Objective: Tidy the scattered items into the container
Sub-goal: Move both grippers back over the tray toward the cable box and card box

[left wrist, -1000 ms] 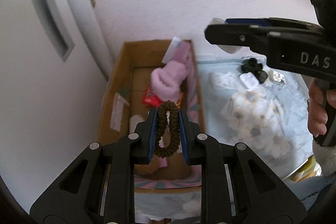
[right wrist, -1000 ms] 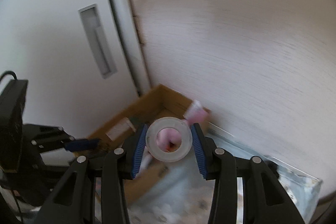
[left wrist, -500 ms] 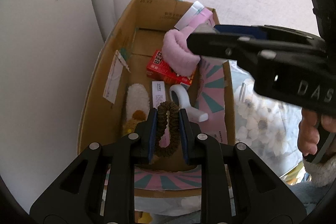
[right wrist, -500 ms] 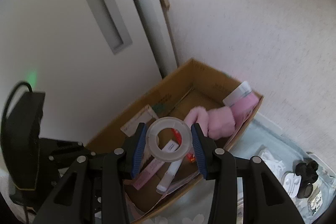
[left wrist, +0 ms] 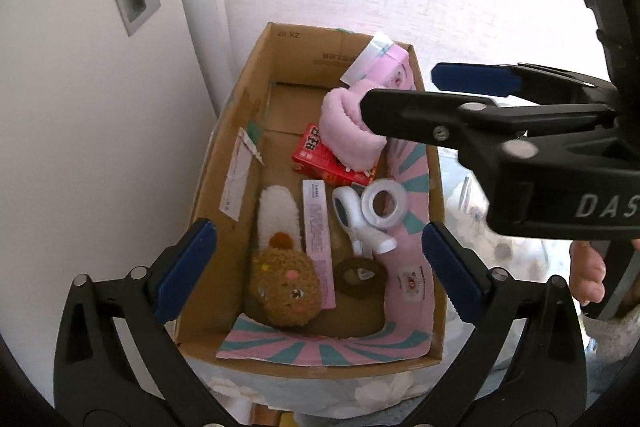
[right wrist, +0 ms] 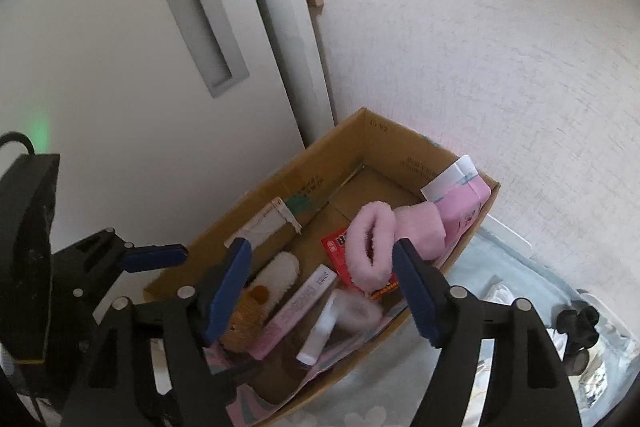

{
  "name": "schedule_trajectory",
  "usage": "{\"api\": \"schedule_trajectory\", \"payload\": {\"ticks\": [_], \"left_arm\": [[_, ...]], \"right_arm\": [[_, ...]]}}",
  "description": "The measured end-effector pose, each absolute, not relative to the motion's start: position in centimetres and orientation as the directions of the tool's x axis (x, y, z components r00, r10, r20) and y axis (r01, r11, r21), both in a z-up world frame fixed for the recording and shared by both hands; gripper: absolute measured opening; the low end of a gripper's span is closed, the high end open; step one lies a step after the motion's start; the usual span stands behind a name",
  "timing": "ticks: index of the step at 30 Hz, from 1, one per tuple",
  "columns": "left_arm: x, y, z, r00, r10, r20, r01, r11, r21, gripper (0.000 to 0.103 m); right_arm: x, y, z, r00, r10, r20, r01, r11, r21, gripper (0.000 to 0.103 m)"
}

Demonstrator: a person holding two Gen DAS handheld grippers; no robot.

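Inside the cardboard box (left wrist: 256, 99), brown hair tie (left wrist: 357, 277) and tape roll (left wrist: 383, 203) lain near its right wall, left gripper (left wrist: 316, 259) and right gripper (right wrist: 322, 289) jaws being opened, nothing gripped.

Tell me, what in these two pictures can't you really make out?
- Left wrist view: part of the pink fuzzy sock in the cardboard box is behind the right gripper.
- Right wrist view: the roll of tape is a blur.
- Right wrist view: the black hair clip and small packets beside it on the flowered cloth sit at the frame's edge, too small to identify.
- Left wrist view: print on the red packet is unreadable.
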State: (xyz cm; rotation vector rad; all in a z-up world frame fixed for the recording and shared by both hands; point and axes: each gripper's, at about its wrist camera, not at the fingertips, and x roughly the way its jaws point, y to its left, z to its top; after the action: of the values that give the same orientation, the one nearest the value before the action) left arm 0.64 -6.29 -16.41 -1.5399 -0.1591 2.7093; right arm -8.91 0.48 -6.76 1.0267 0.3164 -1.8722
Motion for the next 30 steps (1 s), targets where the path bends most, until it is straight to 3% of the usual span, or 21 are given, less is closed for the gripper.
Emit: {"api": "schedule_trajectory", "payload": {"ticks": [30], "left_arm": [[1.0, -0.3, -12.5, -0.566, 0.118, -0.816, -0.114, -0.991, -0.064, 0.102]], "right_arm": [[-7.7, 7.7, -5.2, -0.273, -0.639, -0.719, 0.751, -0.609, 0.256, 0.07]]}}
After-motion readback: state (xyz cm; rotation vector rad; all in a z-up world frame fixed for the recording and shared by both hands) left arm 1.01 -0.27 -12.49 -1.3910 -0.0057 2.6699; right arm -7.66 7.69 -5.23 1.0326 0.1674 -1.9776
